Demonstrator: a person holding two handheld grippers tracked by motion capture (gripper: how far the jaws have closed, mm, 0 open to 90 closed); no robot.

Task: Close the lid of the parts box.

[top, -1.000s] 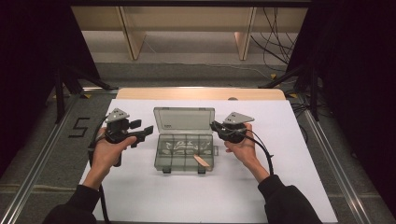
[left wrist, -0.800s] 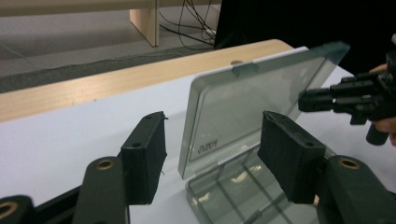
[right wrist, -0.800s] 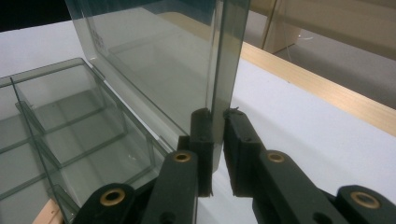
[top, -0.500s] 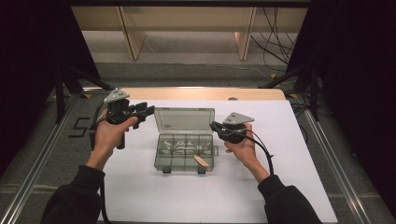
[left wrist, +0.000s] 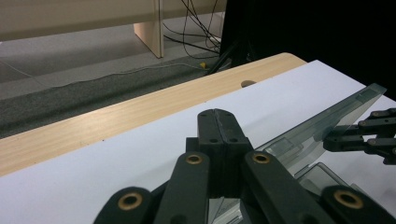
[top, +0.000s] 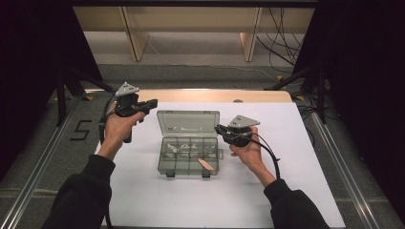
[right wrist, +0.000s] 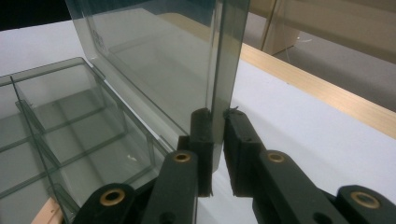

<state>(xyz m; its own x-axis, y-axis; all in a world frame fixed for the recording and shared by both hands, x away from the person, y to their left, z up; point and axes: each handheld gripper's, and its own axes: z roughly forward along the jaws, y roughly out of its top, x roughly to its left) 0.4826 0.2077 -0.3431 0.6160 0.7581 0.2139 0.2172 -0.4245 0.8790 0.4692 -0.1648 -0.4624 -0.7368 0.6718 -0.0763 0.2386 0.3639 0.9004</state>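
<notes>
The left gripper (top: 152,103) is held up over the white table (top: 296,143), left of the box, with its 2 jaws pressed together on nothing. The clear box (top: 188,156) sits open in the middle. The right gripper (right wrist: 218,122) pinches the side edge of the lid (right wrist: 154,51).

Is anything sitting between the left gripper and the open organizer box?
Nothing visible. The left gripper, jaws closed and empty, hangs left of the box's lid over bare white table. The right gripper already clamps the lid's side edge.
</notes>
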